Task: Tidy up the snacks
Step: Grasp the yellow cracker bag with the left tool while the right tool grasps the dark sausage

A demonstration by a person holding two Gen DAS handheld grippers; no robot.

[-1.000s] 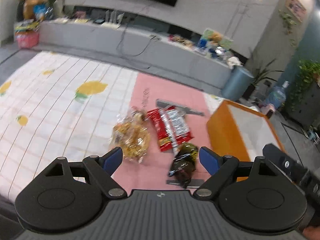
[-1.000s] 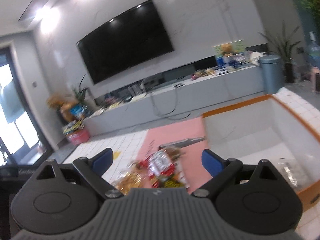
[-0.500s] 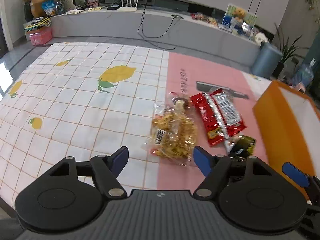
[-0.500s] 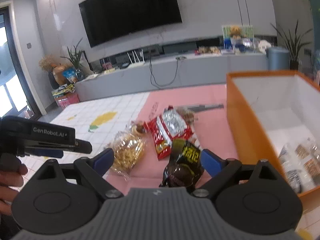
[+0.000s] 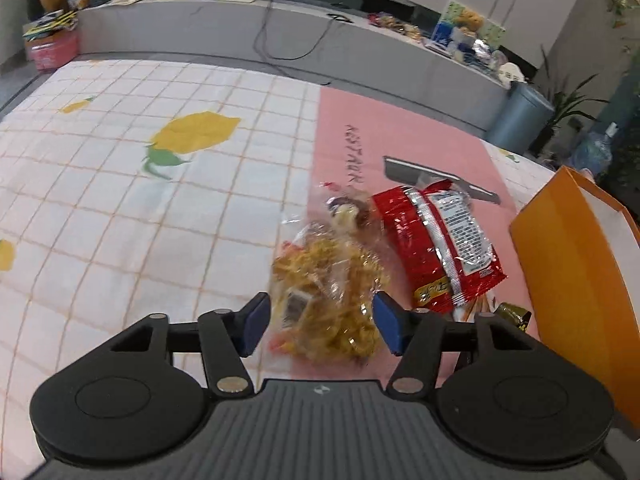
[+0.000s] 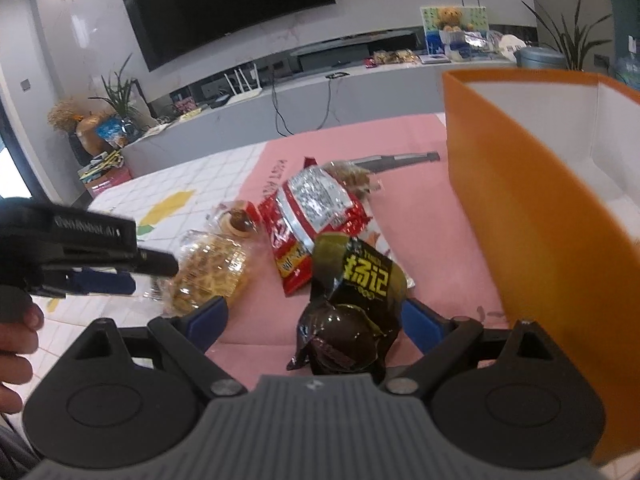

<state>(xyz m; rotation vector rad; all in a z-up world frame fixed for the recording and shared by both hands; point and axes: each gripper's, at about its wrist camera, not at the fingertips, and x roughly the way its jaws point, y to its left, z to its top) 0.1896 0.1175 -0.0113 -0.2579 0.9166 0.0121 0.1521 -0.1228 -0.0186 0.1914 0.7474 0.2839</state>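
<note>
Snacks sit in a loose cluster on the pink mat (image 5: pixel 400 136), centre-right of your left wrist view. Your left gripper (image 5: pixel 320 320) is low-centre in that frame, jaws closing, w/ the clear bag of yellow snacks (image 5: pixel 332 280) between the blue pads (image 5: pixel 256 320). Bag nearly fills the gap but I can't tell if the pads press it yet; looks like a sliver of space on both sides.

Red packet w/ silver panel (image 5: pixel 440 240) lies just right of the clear bag, touching or overlapping its edge. A small clear-wrapped round snack (image 5: pixel 348 210) sits at the clear bag's upper end. Grey flat tool (image 5: pixel 404 170) lies beyond the red packet, partly under it. Orange box (image 5: pixel 568 272) stands at right edge of frame, white inside.

Right wrist view: your right gripper (image 6: pixel 316 320) is bottom-centre, jaws wide. Dark wrapper w/ yellow label (image 6: pixel 352 304) lies between the pads, on the mat, closer to the right pad; no pad touching that I can see. Orange box wall (image 6: pixel 520 220) fills the right side, just beside that gripper. Your other hand (image 6: pixel 16 332) & the left tool show at left edge of frame, over the checked lemon cloth (image 6: pixel 188 176).
</note>
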